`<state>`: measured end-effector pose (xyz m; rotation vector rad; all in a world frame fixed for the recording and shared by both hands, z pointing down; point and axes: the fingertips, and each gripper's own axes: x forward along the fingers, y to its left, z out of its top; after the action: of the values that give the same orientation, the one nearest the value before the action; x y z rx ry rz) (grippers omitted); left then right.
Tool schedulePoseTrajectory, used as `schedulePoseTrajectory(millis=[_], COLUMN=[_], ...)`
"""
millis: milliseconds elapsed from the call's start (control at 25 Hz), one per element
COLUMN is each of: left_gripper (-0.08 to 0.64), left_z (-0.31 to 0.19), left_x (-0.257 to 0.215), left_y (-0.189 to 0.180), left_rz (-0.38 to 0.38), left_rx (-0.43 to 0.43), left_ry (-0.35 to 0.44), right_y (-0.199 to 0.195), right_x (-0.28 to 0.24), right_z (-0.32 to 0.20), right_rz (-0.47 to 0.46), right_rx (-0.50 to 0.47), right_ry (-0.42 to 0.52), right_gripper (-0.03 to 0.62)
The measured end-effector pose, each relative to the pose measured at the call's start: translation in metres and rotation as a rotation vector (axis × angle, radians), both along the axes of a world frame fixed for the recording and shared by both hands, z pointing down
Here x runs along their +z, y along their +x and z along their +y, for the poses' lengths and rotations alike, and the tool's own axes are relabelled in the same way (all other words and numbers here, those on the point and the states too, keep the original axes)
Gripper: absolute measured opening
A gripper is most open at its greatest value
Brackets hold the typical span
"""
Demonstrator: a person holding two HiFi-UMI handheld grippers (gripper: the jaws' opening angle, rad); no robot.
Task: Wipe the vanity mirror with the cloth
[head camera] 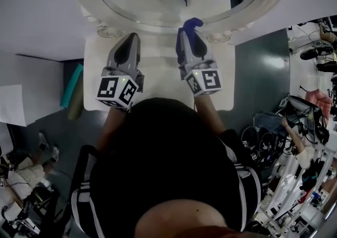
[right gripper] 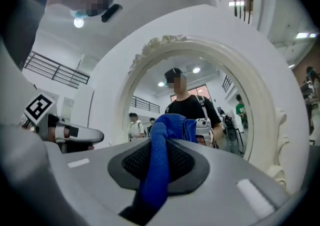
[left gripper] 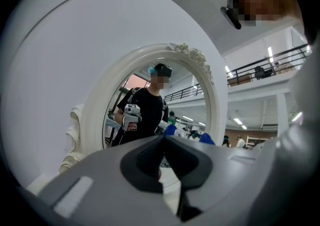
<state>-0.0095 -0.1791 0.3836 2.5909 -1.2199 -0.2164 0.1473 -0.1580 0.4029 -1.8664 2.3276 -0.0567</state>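
An oval vanity mirror (head camera: 158,0) in a white ornate frame (head camera: 87,8) stands on a white table (head camera: 152,73). My right gripper (head camera: 190,27) is shut on a blue cloth (head camera: 192,22), held just short of the frame's lower edge; in the right gripper view the cloth (right gripper: 162,150) runs between the jaws of that gripper (right gripper: 165,145) with the mirror (right gripper: 200,100) ahead. My left gripper (head camera: 132,38) is shut on nothing, a little left of the right one, facing the mirror (left gripper: 150,105); its jaws meet at the tip (left gripper: 163,137).
The table's edges lie close beside both arms. A teal roll (head camera: 71,87) leans at the table's left. Cables, bags and white racks (head camera: 295,137) crowd the floor to the right. A grey wall (head camera: 37,10) stands behind the mirror.
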Motion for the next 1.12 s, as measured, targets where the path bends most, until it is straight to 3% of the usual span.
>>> schedulePoseTrajectory(millis=[280, 1120], left_gripper=[0.012, 0.012], left_z=[0.008, 0.004], left_x=[0.025, 0.031], left_y=[0.017, 0.021], left_rz=[-0.080, -0.062], left_rx=[0.034, 0.040], left_ry=[-0.014, -0.027], right_y=[0.026, 0.029], right_x=[0.013, 0.028], right_z=[0.023, 0.029], right_rz=[-0.042, -0.017], right_rx=[0.124, 0.129], right_ry=[-0.032, -0.077], right_gripper=[0.067, 0.066])
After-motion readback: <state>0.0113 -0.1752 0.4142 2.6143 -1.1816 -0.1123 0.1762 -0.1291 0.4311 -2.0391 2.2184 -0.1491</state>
